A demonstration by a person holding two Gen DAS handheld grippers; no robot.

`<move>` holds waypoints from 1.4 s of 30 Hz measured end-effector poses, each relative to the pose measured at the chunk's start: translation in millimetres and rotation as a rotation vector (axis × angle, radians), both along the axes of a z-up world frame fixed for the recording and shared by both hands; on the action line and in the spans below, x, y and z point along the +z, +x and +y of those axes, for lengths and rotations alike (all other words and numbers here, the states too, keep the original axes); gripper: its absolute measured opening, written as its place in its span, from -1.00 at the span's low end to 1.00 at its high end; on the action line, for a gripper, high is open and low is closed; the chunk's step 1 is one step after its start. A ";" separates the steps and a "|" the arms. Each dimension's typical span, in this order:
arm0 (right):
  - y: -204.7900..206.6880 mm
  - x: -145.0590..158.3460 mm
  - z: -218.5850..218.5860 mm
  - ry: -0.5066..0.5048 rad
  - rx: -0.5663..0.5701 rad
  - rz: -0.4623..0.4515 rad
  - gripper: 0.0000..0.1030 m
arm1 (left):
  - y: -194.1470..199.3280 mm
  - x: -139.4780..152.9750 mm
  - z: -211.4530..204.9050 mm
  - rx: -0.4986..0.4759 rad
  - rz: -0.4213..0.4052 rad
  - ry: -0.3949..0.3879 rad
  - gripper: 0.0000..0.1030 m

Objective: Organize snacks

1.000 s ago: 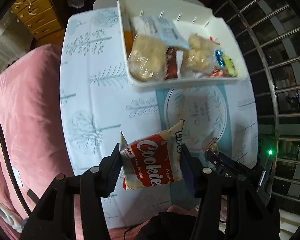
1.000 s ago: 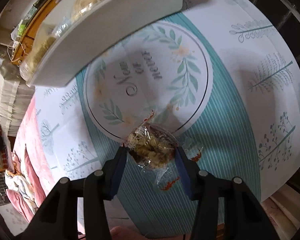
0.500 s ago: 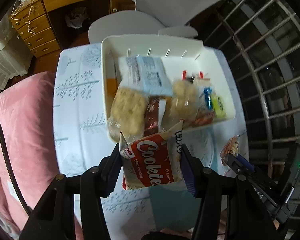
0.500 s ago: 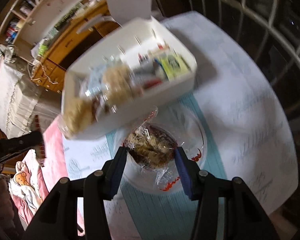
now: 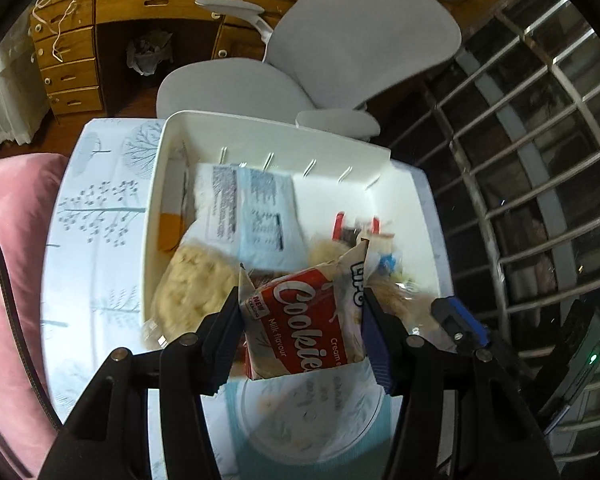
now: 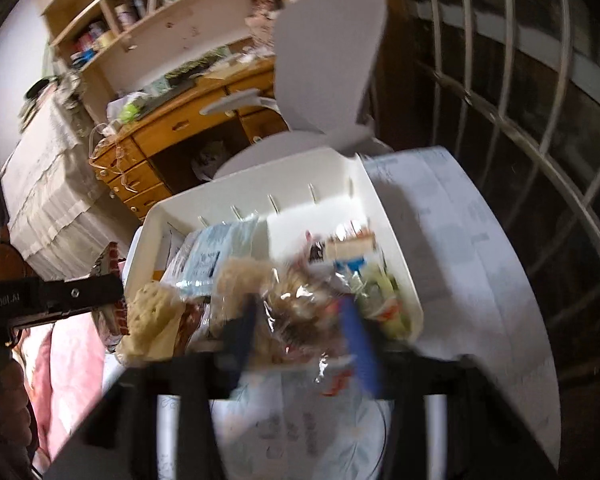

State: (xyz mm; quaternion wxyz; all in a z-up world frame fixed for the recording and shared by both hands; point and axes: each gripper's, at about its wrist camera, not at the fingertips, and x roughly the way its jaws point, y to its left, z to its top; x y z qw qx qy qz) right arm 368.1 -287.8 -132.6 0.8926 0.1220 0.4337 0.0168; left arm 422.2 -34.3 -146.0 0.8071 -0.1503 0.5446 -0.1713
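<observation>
Snacks are in both of your grippers. Nearest, your left gripper [image 5: 302,330] has its jaws closed on the red cookie packet [image 5: 304,328], held above the near edge of the white bin [image 5: 280,132]. Your right gripper [image 6: 300,332], blurred, has its jaws closed on a clear snack bag [image 6: 300,316] at the near right part of the bin. Farther, the bin on the table [image 5: 96,216] already holds several packets. I judge you are at the placing step: next, lower each packet into a free place and open the jaws.
</observation>
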 end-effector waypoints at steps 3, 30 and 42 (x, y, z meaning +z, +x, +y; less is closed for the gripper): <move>9.9 -5.7 0.6 -0.025 0.033 -0.017 -0.52 | 3.4 -4.2 -5.7 0.028 -0.031 0.002 0.24; -147.6 -7.5 26.2 0.032 0.021 0.137 0.32 | -199.3 0.5 45.1 0.043 -0.013 0.074 0.67; -210.4 41.7 30.9 -0.009 0.087 0.242 0.86 | -267.2 66.2 29.4 -0.010 -0.050 0.163 0.86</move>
